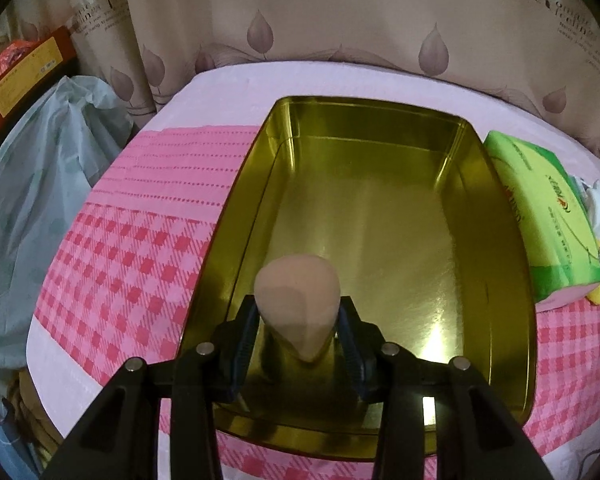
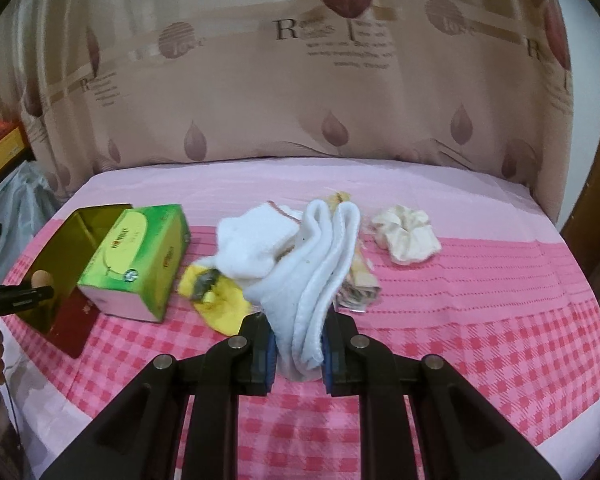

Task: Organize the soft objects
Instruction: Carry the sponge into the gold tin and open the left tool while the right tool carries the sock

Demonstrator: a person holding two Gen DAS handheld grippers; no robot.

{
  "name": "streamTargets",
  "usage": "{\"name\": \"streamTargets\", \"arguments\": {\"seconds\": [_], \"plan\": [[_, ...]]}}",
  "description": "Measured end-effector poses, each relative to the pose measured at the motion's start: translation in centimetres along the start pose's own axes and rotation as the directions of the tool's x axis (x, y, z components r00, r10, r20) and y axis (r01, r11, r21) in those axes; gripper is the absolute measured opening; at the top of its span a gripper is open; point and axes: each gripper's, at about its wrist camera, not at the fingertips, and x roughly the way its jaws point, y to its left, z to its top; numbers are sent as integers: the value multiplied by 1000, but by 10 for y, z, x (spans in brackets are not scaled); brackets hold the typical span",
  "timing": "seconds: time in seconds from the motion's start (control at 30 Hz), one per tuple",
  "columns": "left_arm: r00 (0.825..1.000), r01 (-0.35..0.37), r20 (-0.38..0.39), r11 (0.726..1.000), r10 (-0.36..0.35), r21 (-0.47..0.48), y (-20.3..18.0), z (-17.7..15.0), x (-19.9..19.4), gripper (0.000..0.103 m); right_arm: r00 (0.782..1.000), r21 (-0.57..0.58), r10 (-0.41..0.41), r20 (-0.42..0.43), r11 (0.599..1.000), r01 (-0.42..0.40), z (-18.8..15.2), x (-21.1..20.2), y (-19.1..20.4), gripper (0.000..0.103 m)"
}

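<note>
My left gripper (image 1: pixel 298 320) is shut on a beige teardrop makeup sponge (image 1: pixel 296 300) and holds it over the near left part of an empty gold tin (image 1: pixel 384 216). My right gripper (image 2: pixel 298 344) is shut on a white sock (image 2: pixel 316 280), lifted above the pink checked cloth (image 2: pixel 460 344). In the right wrist view the gold tin (image 2: pixel 60 256) and the left gripper with the sponge (image 2: pixel 42 280) show at the far left. A second white sock (image 2: pixel 252 240), a yellow soft item (image 2: pixel 224 300) and a cream scrunchie (image 2: pixel 404 236) lie on the cloth.
A green tissue pack (image 1: pixel 540 216) lies right of the tin, also in the right wrist view (image 2: pixel 140 256). A flat beige packet (image 2: pixel 360 280) lies behind the held sock. A curtain (image 2: pixel 300 80) hangs behind the table. A grey plastic bag (image 1: pixel 32 200) sits off the left edge.
</note>
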Motion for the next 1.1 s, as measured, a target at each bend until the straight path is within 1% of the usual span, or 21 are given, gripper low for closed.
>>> {"name": "streamTargets", "arguments": {"seconds": [0.13, 0.17, 0.23, 0.27, 0.3, 0.43, 0.6, 0.7, 0.83, 0.93, 1.1], "plan": [[1000, -2, -21, 1000, 2, 7, -2, -1, 4, 43, 1000, -24, 11, -6, 1000, -11, 1, 1, 12, 15], [1000, -2, -22, 1000, 2, 8, -2, -2, 4, 45, 1000, -31, 13, -9, 999, -13, 1, 1, 16, 15], [1000, 0, -18, 1000, 1, 5, -1, -1, 2, 53, 1000, -40, 20, -14, 999, -21, 0, 2, 21, 15], [1000, 5, -16, 1000, -5, 4, 0, -1, 2, 59, 1000, -46, 22, -15, 999, -23, 1, 3, 25, 15], [1000, 13, -15, 1000, -13, 2, 0, -1, 1, 61, 1000, -52, 24, -16, 998, -25, 0, 3, 27, 15], [1000, 22, 1, 1000, -22, -9, 3, 1, -7, 61, 999, -81, 35, -20, 996, -36, 2, 3, 42, 15], [995, 66, 70, 997, -64, -31, 9, 6, -31, 61, 997, -119, 70, -25, 990, -72, 8, 2, 65, 15], [992, 81, 104, 996, -77, -39, 13, 10, -44, 61, 994, -150, 105, -25, 983, -107, 14, 0, 86, 15], [989, 59, 140, 997, -50, -59, 23, 15, -56, 61, 983, -184, 178, -39, 966, -182, 22, 1, 120, 15], [988, 34, 154, 995, -18, -98, 35, 19, -61, 61, 970, -224, 235, -57, 944, -241, 26, 5, 151, 15], [989, 9, 150, 984, 18, -178, 61, 22, -57, 61, 944, -285, 312, -105, 900, -330, 24, 17, 207, 15]]}}
